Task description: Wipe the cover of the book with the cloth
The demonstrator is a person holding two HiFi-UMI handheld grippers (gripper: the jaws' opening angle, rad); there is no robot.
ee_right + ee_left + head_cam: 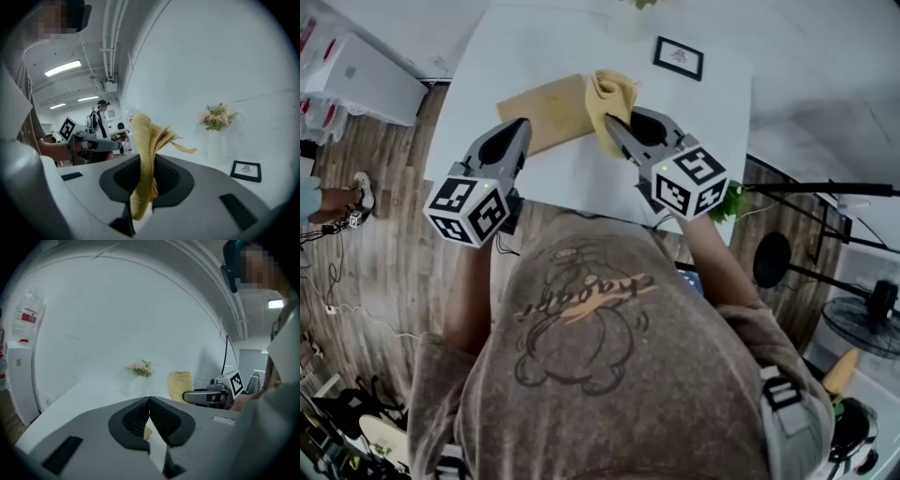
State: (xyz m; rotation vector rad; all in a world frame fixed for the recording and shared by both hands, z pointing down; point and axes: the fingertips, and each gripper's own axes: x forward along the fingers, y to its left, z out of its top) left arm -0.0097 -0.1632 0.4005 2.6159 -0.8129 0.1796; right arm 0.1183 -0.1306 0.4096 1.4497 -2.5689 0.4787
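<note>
jaws first, head view: left gripper tip over the near edge of the tan book lying on the white table, right gripper at the yellow cloth. left gripper view: jaws pressed together. right gripper view: jaws pinching the upright cloth.

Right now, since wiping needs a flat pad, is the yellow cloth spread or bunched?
Bunched: the yellow cloth sits crumpled in the right gripper, jaws shut on it.

claws: 2, left claw and right claw | cloth: 1, pinched in right claw | book: 1, at left claw's tip | picture frame: 1, beyond right claw | vase of flowers: 1, farther ahead | counter: 1
</note>
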